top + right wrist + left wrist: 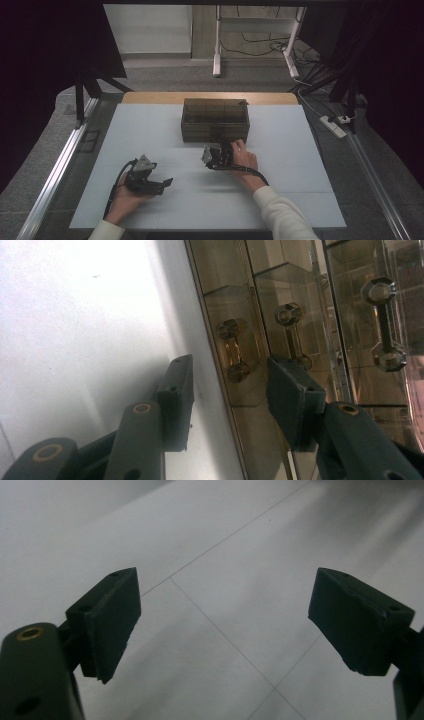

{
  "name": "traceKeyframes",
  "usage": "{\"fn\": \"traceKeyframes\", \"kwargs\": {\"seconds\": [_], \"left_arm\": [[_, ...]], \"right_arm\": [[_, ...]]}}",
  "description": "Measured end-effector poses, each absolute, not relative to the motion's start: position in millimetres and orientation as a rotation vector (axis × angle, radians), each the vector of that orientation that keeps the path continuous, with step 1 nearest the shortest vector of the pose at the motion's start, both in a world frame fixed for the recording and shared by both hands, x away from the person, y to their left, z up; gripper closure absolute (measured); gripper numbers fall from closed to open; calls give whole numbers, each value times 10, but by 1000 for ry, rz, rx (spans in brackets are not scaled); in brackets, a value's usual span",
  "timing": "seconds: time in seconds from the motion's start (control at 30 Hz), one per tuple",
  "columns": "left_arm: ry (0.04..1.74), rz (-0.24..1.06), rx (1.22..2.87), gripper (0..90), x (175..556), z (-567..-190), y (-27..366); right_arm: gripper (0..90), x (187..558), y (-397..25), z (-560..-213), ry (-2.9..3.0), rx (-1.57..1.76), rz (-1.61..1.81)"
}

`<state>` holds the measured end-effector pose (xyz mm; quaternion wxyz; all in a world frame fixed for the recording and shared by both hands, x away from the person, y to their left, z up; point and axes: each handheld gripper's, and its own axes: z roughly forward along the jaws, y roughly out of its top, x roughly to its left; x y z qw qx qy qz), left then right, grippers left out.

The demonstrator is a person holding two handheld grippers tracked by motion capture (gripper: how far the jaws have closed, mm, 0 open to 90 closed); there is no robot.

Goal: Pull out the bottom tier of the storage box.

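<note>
At the near left of the white table (280,200), the left gripper (165,183) is being held low over the surface by the person's left hand (125,200), and its jaws are being kept wide apart with nothing between them. In the left gripper view, bare table with thin seam lines (220,625) is being seen between the two black pads (117,615). Farther in, near the middle of the table, the right gripper (218,148) is being held by the right hand (245,160) just in front of the brown transparent drawer box (215,120). In the right gripper view, its jaws are being held apart around the lowest small handle (232,350) on the box front, one pad (177,395) lying on the table side and the other (292,395) lying against the front panel; whether the handle is being touched cannot be told. Two more handles (292,335) are being seen on the neighbouring drawer fronts. The box is standing at the far middle of the table, close to its wooden far edge (150,97).
</note>
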<state>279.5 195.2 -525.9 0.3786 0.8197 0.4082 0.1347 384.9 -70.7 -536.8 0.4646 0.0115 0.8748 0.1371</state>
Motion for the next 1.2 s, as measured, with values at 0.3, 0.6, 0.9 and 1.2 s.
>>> {"fn": "traceKeyframes", "kwargs": {"seconds": [0.3,0.6,0.9,1.2], "left_arm": [[1043,345,2096,143,2795,-5261,1951],[1043,345,2096,143,2794,-5261,1952],[1043,346,2098,144,2795,-5262,1952],[1044,347,2098,144,2795,-5262,1953]], "right_arm": [[561,3866,-695,-5388,2137,20,324],[583,3886,-691,-5421,2125,13,317],[600,3900,-680,-5445,2115,-4,326],[620,3910,-665,-5474,2112,-15,311]]}}
